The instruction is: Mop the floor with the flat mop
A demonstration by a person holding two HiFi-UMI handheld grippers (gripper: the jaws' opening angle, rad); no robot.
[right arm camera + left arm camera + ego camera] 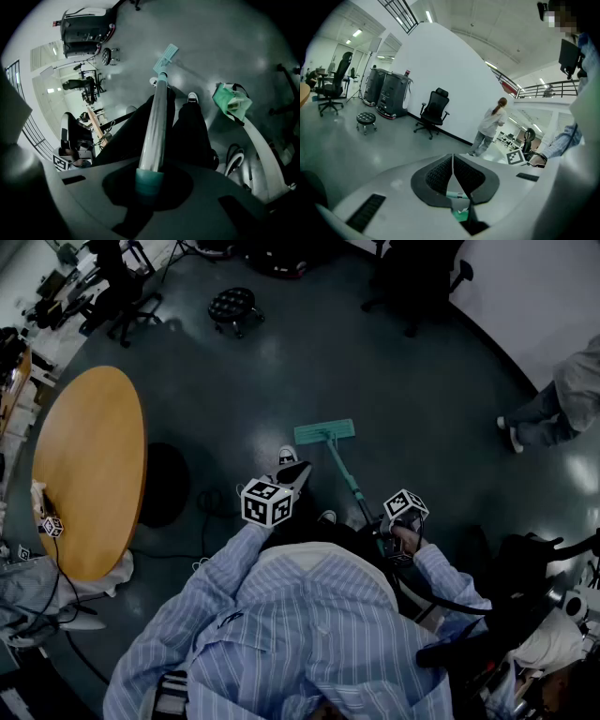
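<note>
Head view: the mop lies flat on the floor, its handle reaching the right hand-held gripper; left gripper view: the left hand-held gripper is clenched on nothing; right gripper view: the jaws grasp the handle.

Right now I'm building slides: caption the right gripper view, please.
Right gripper shut on the mop handle, mop head on the floor ahead.

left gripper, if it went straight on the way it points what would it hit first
Likely nothing close: the left gripper points over open floor toward the white wall, between the office chair and a person; depth unclear.
</note>
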